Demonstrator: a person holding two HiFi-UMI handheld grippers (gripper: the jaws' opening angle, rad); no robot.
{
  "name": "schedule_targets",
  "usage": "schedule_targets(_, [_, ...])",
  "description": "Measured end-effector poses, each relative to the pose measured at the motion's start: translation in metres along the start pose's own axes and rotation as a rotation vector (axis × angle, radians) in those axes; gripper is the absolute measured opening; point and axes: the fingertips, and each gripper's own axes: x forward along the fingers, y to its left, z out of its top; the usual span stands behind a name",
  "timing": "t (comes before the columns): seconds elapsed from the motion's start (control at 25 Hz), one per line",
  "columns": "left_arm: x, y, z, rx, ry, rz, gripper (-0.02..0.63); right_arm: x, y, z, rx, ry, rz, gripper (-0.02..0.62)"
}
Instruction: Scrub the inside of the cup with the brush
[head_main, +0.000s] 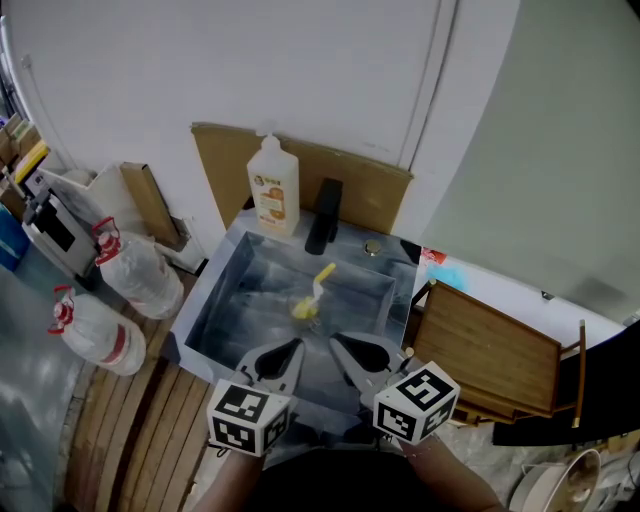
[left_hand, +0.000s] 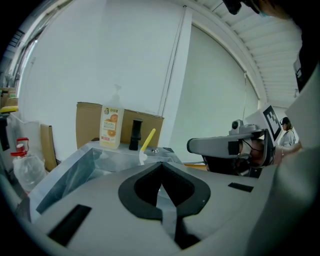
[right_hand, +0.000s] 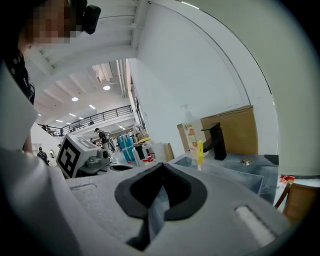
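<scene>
A grey sink (head_main: 220, 290) holds a small clear cup (head_main: 303, 312) near its middle. A brush with a yellow handle (head_main: 323, 275) leans out of the cup, its yellowish head down inside. My left gripper (head_main: 295, 346) and right gripper (head_main: 336, 342) hover side by side over the sink's near rim, short of the cup, both shut and empty. In the left gripper view the shut left gripper (left_hand: 161, 164) points toward the brush handle (left_hand: 147, 140). Seen from the right gripper view, the shut right gripper (right_hand: 161, 166) faces the brush handle (right_hand: 200, 151).
A soap bottle (head_main: 273, 188) and a black faucet (head_main: 323, 215) stand at the sink's back rim, with cardboard (head_main: 370, 185) behind. Two clear water jugs (head_main: 130, 272) lie left of the sink. A wooden rack (head_main: 490, 350) sits at its right.
</scene>
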Motion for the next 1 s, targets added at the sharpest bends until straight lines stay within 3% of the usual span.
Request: schedule_targets(1.0, [-0.011,0.011,-0.019,-0.082,0.007,0.019,0.017,0.001,0.009,-0.021,0.002,0.059,0.007,-0.003])
